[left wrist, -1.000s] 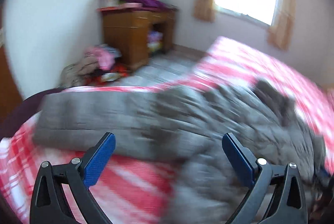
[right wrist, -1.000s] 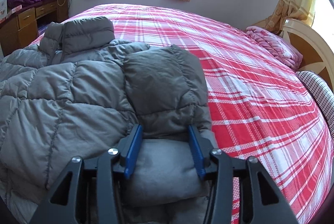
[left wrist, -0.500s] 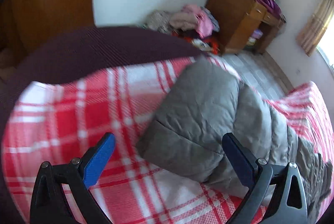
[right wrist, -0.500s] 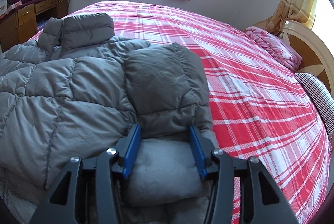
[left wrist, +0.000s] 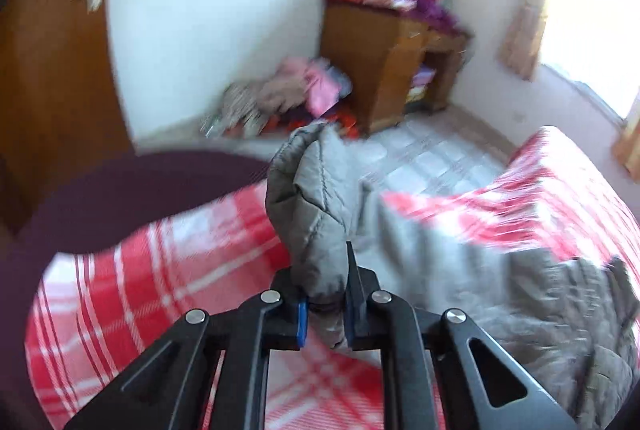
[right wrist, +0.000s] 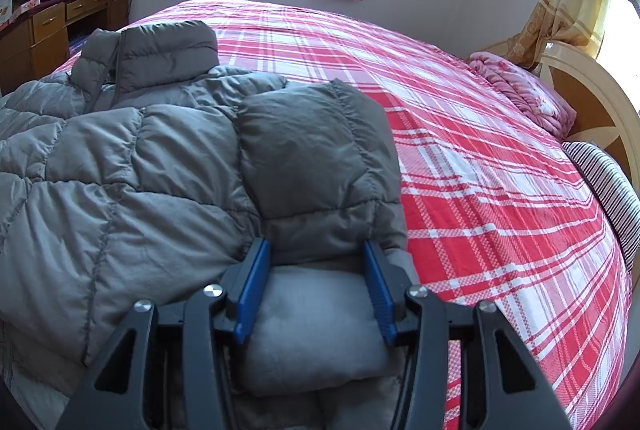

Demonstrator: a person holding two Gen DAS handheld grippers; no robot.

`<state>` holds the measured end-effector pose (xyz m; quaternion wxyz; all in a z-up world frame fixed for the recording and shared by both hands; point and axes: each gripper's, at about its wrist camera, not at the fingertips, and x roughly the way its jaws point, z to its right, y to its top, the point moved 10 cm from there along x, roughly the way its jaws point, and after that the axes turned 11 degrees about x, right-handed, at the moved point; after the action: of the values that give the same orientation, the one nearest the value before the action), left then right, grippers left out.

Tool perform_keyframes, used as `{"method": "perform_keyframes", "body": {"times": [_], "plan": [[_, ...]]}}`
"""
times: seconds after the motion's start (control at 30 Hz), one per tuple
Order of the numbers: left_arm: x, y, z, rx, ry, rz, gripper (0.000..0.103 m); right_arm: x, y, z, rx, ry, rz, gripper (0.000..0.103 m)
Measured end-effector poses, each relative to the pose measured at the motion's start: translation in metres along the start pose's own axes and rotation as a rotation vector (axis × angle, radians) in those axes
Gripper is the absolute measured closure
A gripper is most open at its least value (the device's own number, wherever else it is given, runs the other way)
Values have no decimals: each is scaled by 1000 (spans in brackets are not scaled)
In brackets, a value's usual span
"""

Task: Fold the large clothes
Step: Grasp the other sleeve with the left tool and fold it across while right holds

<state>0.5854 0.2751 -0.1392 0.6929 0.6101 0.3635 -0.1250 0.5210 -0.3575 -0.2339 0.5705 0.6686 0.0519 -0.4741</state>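
Note:
A large grey quilted down jacket [right wrist: 120, 165] lies on a bed with a red and white plaid sheet [right wrist: 480, 157]. Its collar [right wrist: 160, 49] points to the far left. My right gripper [right wrist: 314, 290] is shut on the jacket's right sleeve [right wrist: 316, 157], which is folded over the body. My left gripper [left wrist: 325, 304] is shut on the jacket's left sleeve [left wrist: 312, 197] and holds it lifted above the bed edge. The rest of the jacket [left wrist: 500, 290] spreads to the right in the left wrist view.
A wooden desk [left wrist: 392, 69] with piled items stands by the wall, with a heap of clothes [left wrist: 280, 97] on the floor beside it. A pink quilt [right wrist: 524, 89] and a striped pillow [right wrist: 608, 189] lie by the headboard [right wrist: 592, 101].
My left gripper, open before, has closed on the left sleeve and lifted it. My right gripper keeps its hold on the right sleeve with little movement.

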Motion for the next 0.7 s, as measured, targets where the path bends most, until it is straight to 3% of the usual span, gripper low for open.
{"method": "perform_keyframes", "body": {"times": [0.13, 0.3, 0.43, 0.7], "plan": [[-46, 46, 66, 148, -82, 147, 91, 0, 0, 2, 19, 20, -7, 52], [-107, 58, 157, 299, -223, 253, 91, 1, 0, 5, 30, 32, -10, 52], [-131, 41, 211, 375, -315, 265, 91, 1, 0, 5, 37, 38, -13, 52], [-139, -5, 290, 477, -402, 215, 91, 1, 0, 5, 40, 41, -14, 52]]}}
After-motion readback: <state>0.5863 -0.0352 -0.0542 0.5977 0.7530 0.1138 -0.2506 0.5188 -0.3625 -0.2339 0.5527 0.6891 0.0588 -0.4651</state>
